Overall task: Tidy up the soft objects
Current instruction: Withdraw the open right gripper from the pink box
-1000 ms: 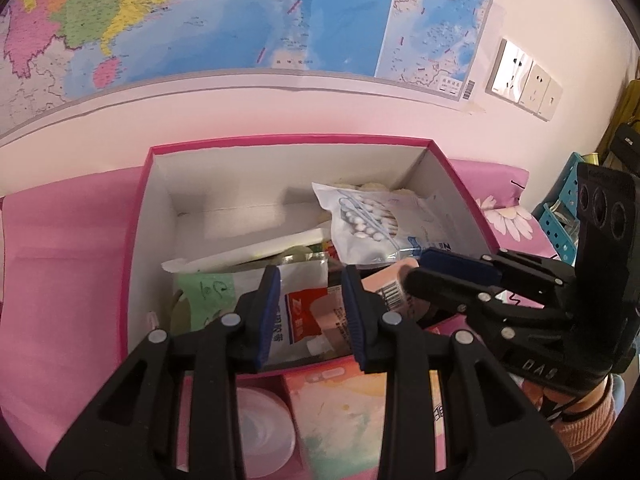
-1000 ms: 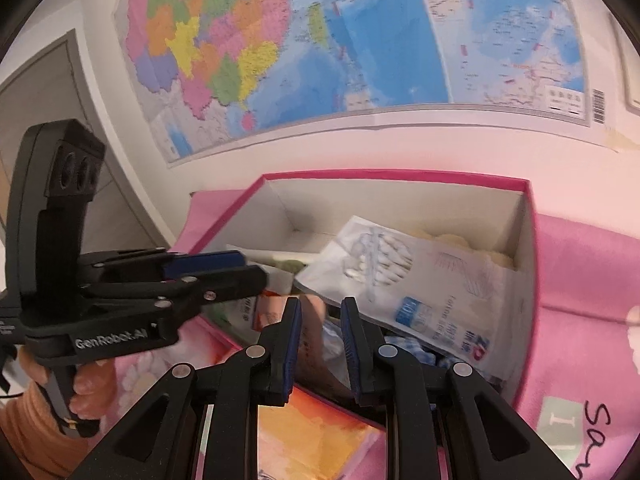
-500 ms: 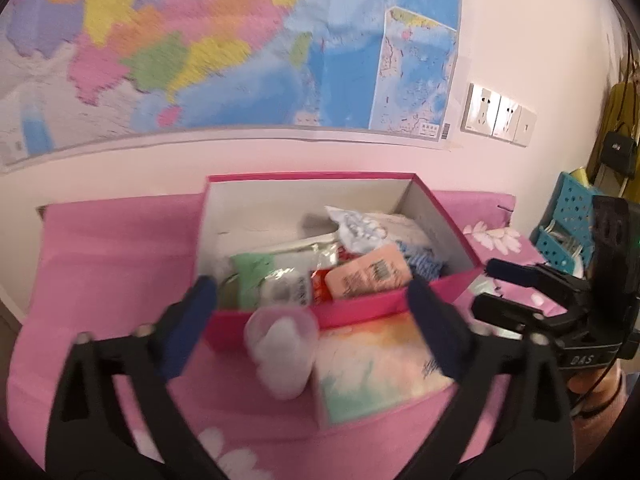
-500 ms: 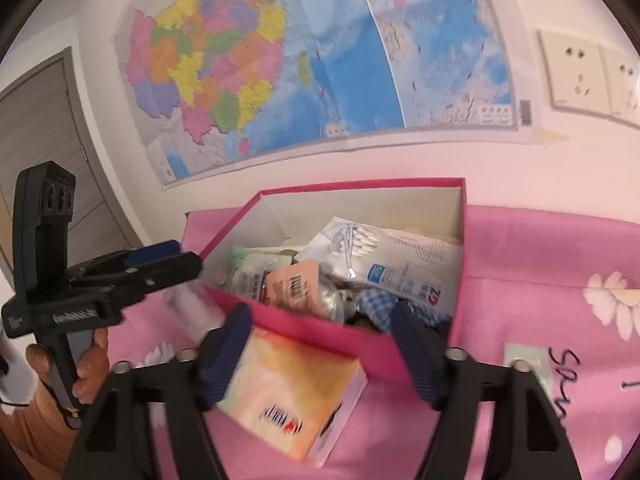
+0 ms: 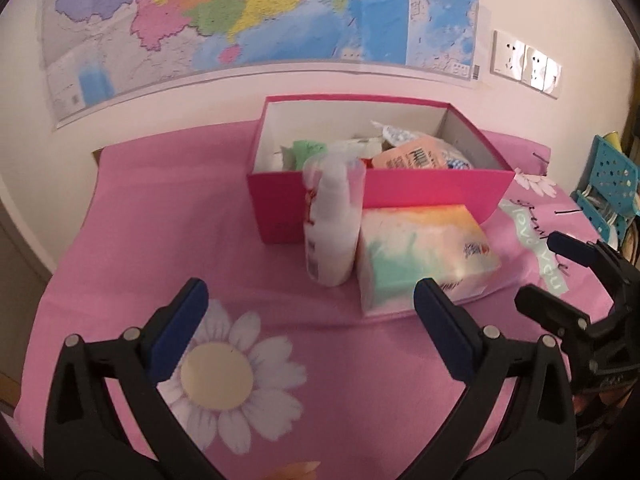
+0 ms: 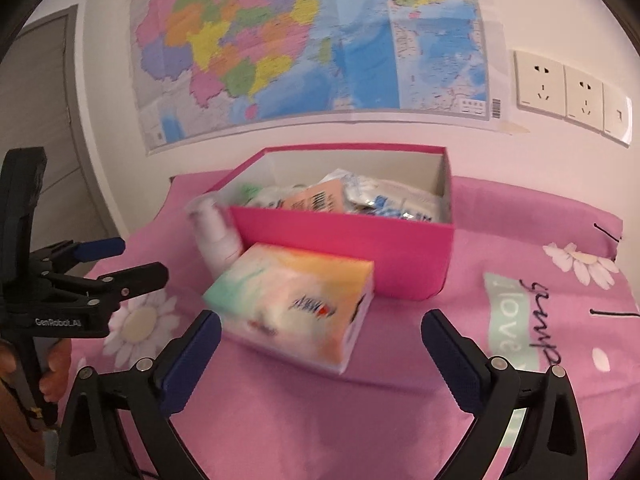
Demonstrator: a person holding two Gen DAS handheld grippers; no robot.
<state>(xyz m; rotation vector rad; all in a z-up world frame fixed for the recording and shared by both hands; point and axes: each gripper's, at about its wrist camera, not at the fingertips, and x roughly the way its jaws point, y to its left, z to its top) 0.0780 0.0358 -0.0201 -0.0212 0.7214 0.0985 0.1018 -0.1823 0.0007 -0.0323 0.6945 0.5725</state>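
An open pink box [image 5: 380, 196] [image 6: 340, 248] holds several soft packets, an orange one [image 5: 412, 156] [image 6: 316, 196] on top. In front of it a pastel tissue pack [image 5: 424, 252] [image 6: 296, 304] lies beside an upright white bottle [image 5: 332, 232] [image 6: 216, 232]. My left gripper [image 5: 310, 304] hovers open over the cloth just short of the bottle, with nothing between its fingers. The jaws of my right gripper [image 6: 322, 328] are opening wide just short of the tissue pack; no pad touches it. Each gripper shows in the other's view: the left gripper [image 6: 132, 258] and the right gripper [image 5: 544, 270].
A pink cloth with daisy prints [image 5: 216, 376] covers the table. A coloured map [image 6: 304, 48] and wall sockets [image 6: 560, 88] are behind the box. A blue perforated basket [image 5: 608, 176] stands at the right edge, and a grey door [image 6: 44, 92] at the left.
Both grippers have drawn back from over the box and opened wide. The box now sits farther off, and the bottle and tissue pack show whole in front of it.
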